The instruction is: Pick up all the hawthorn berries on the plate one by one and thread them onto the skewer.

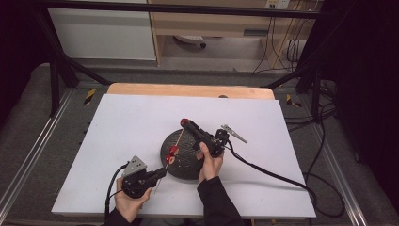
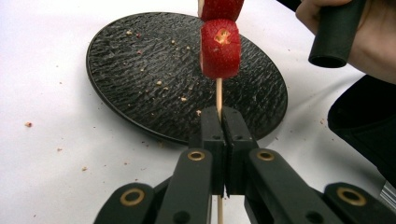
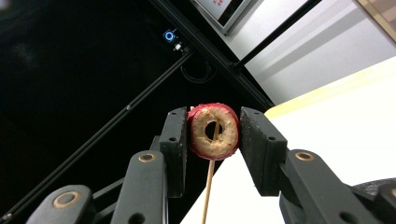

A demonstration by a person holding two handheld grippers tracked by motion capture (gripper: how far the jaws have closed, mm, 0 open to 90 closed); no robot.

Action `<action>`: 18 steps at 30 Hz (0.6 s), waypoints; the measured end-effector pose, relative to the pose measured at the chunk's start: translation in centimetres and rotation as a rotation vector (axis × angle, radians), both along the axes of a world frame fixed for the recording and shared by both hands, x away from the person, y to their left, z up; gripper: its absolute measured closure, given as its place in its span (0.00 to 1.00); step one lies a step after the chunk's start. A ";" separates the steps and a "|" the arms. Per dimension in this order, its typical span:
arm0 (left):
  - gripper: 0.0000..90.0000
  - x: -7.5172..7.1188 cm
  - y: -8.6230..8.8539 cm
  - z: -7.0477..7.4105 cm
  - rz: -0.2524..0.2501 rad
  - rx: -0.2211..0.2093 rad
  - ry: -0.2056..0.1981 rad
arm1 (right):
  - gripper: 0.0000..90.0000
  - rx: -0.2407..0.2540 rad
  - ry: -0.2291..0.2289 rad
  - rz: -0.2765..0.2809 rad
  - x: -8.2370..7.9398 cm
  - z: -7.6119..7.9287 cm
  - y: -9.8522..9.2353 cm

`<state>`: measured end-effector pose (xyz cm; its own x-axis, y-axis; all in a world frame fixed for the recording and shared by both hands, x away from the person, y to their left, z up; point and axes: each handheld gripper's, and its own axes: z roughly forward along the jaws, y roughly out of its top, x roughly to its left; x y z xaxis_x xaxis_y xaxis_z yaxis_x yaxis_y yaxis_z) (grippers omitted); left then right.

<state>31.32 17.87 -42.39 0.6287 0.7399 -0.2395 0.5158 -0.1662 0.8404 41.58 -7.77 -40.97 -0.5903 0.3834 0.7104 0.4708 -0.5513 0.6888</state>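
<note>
A thin wooden skewer (image 1: 178,141) slants over the black textured plate (image 1: 186,165). My left gripper (image 1: 162,173), in front of the plate on its left, is shut on the skewer's lower end (image 2: 218,95). Two red strawberry pieces (image 1: 172,154) are threaded on the stick, and the nearer one (image 2: 220,53) has a hollow core. My right gripper (image 1: 184,122) reaches over the plate's far rim. It is shut on a red-skinned ring slice (image 3: 214,131), and the skewer tip (image 3: 208,184) pokes into the ring's hole.
The plate (image 2: 140,70), dotted with crumbs, rests on a white board (image 1: 131,122) over a wooden table (image 1: 188,89). A metal clip (image 1: 234,133) lies right of the plate. The right gripper's cable (image 1: 273,172) trails across the board to the right. A black frame surrounds the table.
</note>
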 end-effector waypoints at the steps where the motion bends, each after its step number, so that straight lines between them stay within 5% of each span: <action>1: 0.98 0.1 -0.1 0.0 -0.001 0.003 0.000 | 0.71 0.000 -0.002 -0.001 0.0 0.0 0.0; 18: 0.99 1.4 -1.4 1.4 0.017 -0.014 -0.021 | 0.71 -0.053 0.008 0.057 -0.8 -0.1 0.1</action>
